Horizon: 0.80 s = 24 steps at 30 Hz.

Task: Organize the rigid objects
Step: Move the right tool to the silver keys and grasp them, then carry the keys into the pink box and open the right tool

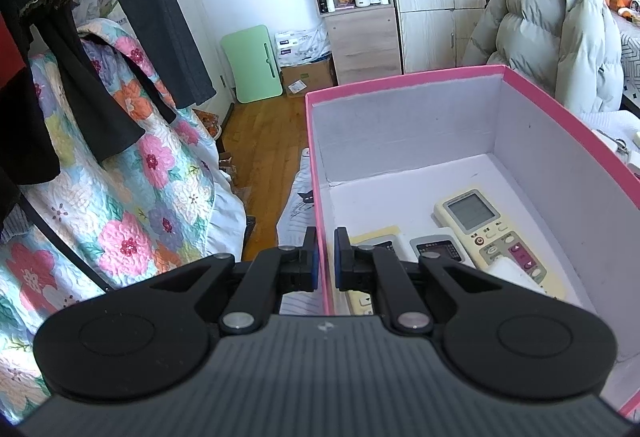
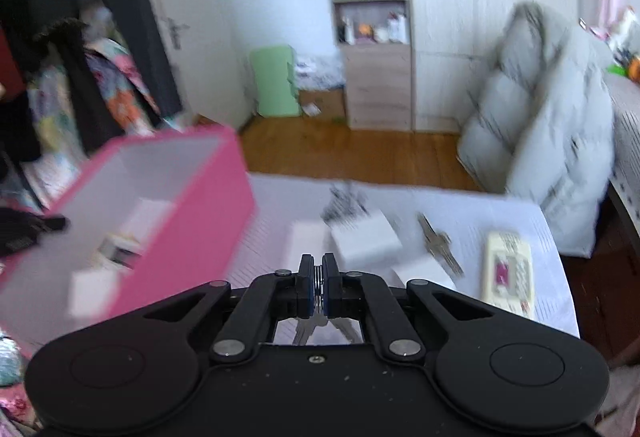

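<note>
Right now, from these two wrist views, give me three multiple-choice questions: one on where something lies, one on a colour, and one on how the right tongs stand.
1. Where does the cream remote lie? A on the floor; B on a shelf; C inside the box.
2. What colour is the box's outside? A pink; B green; C grey.
3. How do the right tongs stand? A wide open; B shut on keys; C shut on a remote.

Answers: C, it rests on the box's white bottom; A, its rim and outer wall are pink; B, the pads pinch a metal ring and keys hang below.
</note>
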### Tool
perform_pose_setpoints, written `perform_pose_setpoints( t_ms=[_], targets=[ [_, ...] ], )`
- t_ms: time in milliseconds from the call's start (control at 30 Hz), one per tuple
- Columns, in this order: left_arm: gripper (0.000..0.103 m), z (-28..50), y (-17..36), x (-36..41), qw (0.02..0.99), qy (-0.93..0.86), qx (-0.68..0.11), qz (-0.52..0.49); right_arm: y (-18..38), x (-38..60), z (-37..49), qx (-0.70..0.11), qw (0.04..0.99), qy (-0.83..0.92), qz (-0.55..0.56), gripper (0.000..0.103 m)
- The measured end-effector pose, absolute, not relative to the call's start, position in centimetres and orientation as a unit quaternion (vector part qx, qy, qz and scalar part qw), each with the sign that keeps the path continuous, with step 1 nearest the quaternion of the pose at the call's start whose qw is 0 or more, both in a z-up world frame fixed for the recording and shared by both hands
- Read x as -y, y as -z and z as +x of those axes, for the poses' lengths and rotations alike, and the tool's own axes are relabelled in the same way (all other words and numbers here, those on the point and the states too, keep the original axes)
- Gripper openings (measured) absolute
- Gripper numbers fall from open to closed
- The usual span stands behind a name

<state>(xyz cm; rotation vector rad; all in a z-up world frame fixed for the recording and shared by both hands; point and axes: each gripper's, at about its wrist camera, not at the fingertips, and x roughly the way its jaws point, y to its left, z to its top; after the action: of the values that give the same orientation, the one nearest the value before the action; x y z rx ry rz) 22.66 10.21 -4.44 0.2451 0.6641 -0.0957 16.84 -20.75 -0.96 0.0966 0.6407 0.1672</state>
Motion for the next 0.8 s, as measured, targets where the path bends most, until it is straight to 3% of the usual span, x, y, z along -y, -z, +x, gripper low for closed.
perform_pose_setpoints(
  t_ms=[333, 800],
  targets=[
    [0.006, 22.6, 4.4, -10.2, 0.937, 0.046, -0.324, 0.12, -6.4, 14.5, 19.2, -0.281, 0.936, -0.209, 0.038, 0.006],
    [0.005, 22.4, 4.3, -10.4, 0.939, 0.044, -0.321, 0.12, -2.6, 4.6, 27.0, -0.339, 0.903, -0.265, 0.018, 0.007]
  ],
)
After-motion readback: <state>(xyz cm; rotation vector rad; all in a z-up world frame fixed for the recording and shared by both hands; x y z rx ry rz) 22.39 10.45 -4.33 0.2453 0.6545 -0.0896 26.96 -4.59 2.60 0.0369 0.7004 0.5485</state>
